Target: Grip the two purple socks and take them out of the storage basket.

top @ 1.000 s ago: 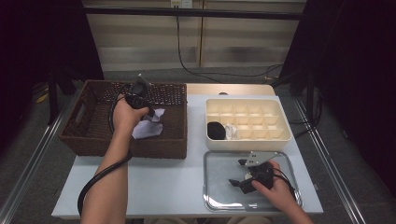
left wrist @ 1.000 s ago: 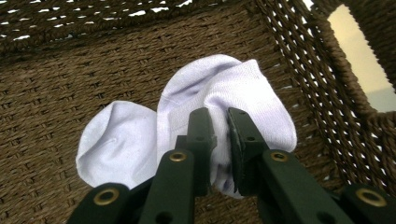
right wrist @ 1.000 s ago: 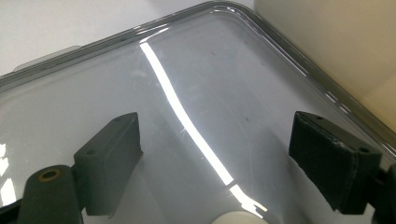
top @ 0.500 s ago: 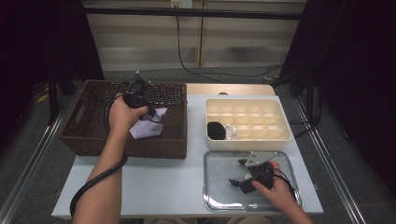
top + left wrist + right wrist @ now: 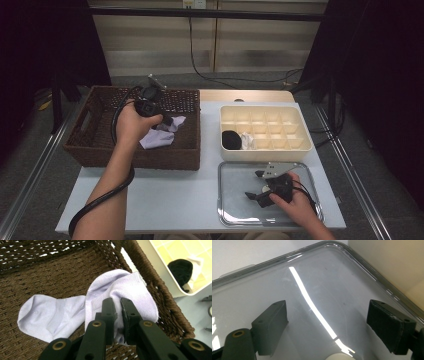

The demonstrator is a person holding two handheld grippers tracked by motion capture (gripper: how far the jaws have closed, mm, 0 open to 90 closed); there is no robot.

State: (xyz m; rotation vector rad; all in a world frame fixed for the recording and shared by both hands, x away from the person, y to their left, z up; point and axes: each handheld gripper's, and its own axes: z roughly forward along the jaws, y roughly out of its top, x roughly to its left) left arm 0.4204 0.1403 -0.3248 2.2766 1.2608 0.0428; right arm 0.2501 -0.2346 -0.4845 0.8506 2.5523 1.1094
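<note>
Lavender cotton socks lie on the floor of the dark brown woven wicker basket, and over the last second the left gripper has worked deeper toward them: a second ago the left hand sat near the basket's far rim, and now it has drawn in over the pale cloth at the basket's right side. In the left gripper view the two black jaws stand nearly together with a fold of the nearer sock pinched between them, so the tool is closed on the fabric; that sock is bunched up against the basket's right wall, while its mate lies flat to the left, touching it. From this I judge the pick to be made or just being made, with the lift out of the basket the step to come. The likely destination is the cream plastic divided tray on the table's right, where a rolled black sock and a white one already sit side by side in its near-left cells. The right gripper has not moved in that time: it rests over the shiny rectangular metal tray near the person, jaws spread wide apart with nothing between them, as the right gripper view shows plainly.
</note>
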